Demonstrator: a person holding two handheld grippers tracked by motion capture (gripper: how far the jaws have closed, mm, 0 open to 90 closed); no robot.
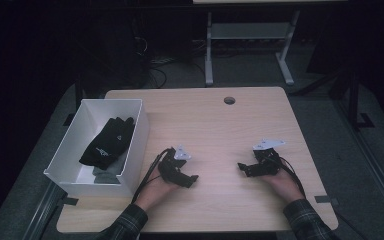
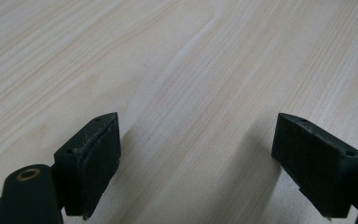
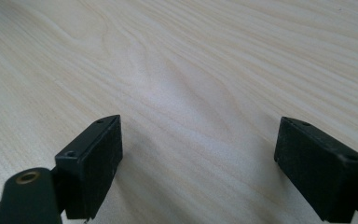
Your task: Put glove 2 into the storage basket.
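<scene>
At the far left of the wooden table (image 1: 220, 125) sits a white box (image 1: 135, 145). Inside it lies a black glove (image 1: 106, 142) on top of something grey (image 1: 104, 176). The glove is all the way inside the box, with the box's wall between it and the grippers. Just to the right of the box, near the front edge of the table, is the left gripper (image 1: 192, 180), held in the person's left hand (image 1: 155, 190). It sits low over the table and its tips point to the right, away from the box. In the left gripper view its two black fingers (image 2: 93, 158) stand wide apart, and between them there is just bare wood. The glove is off to the left of this gripper, close by but not touching it. Farther right, well apart from the box, is the right gripper (image 1: 242, 169) in the right hand (image 1: 282, 182). Its tips point to the left, toward the other gripper. In the right gripper view its fingers (image 3: 93, 163) are wide apart too, with bare wood between them.
</scene>
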